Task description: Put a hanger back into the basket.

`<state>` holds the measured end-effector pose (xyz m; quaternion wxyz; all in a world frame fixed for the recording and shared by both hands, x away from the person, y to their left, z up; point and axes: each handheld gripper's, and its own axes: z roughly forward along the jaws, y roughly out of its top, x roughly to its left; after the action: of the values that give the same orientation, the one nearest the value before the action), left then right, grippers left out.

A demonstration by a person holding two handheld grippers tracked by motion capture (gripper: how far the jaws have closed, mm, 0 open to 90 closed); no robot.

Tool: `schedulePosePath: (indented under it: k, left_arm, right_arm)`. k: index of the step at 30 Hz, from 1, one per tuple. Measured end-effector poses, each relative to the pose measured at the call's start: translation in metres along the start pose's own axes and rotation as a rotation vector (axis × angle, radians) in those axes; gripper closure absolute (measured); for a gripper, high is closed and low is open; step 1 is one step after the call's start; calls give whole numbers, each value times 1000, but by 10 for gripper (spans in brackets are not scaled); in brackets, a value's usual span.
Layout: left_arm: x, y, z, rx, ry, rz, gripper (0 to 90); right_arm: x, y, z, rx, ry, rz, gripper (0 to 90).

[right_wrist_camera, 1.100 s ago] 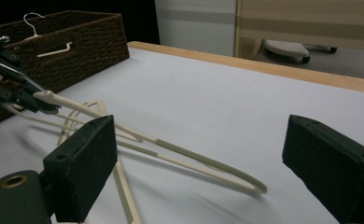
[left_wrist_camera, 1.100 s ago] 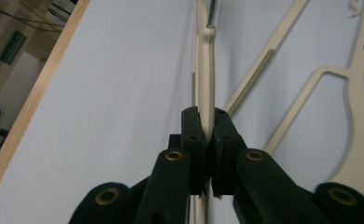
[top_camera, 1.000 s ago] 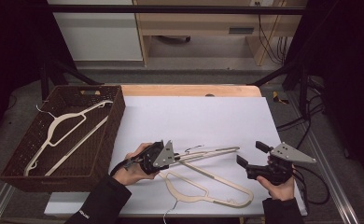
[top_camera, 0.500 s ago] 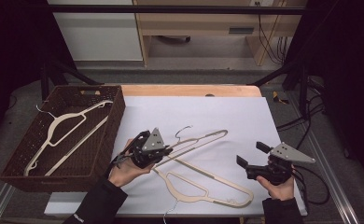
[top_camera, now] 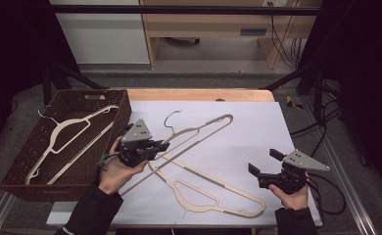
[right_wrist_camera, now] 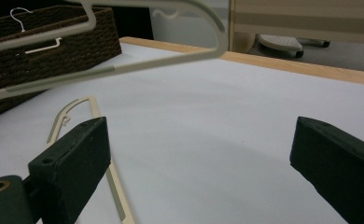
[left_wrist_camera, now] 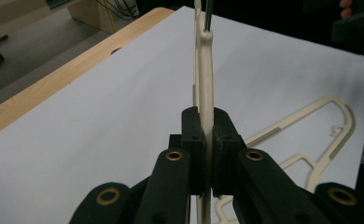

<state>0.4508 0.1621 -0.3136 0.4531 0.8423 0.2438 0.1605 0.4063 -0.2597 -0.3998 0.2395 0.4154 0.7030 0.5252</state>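
Note:
My left gripper (top_camera: 162, 145) is shut on the arm of a beige hanger (top_camera: 203, 128) and holds it above the white table; its wire hook (top_camera: 172, 117) points to the back. In the left gripper view the pads (left_wrist_camera: 192, 140) pinch the hanger (left_wrist_camera: 203, 70) edge-on. A second beige hanger (top_camera: 213, 191) lies flat on the table in front, partly under the lifted one. My right gripper (top_camera: 265, 160) hovers at the table's right front; its jaws have just been opening further, and nothing is between them (right_wrist_camera: 201, 140). The lifted hanger (right_wrist_camera: 124, 67) crosses above them.
A dark wicker basket (top_camera: 125, 105) stands at the left and holds another beige hanger (top_camera: 66, 137). The white sheet (top_camera: 257, 127) covers the table, with a wooden edge (top_camera: 199, 94) at the back. Cables trail off the right side.
My left gripper has risen and drawn left toward the basket with the hanger, whose far end has swung toward the back right. The right hand has stayed put.

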Motion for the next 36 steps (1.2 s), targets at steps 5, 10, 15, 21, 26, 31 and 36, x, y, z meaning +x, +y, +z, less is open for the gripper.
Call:
schedulePosePath:
  k: [5,10,15,21,26,31,36]
  left_arm:
    - [10,11,-22,-22,22,-16,861]
    - [19,21,-42,-46,24,-20,861]
    - [31,28,-59,-46,58,-28,861]
    - [50,30,-84,-56,109,-34,861]
    - [70,28,-103,-71,145,-49,861]
    - [88,20,-121,-83,182,-61,861]
    - [105,11,-134,-85,205,-88,861]
  right_arm:
    - [1,-1,1,12,2,-3,50]
    - [1,-1,3,14,-1,-5,48]
    - [1,-1,2,15,-1,-9,46]
    - [1,-1,3,18,0,-6,46]
    - [2,-2,4,23,-1,-8,45]
    - [2,-2,5,29,-1,-11,40]
    - [2,-3,5,30,0,-16,42]
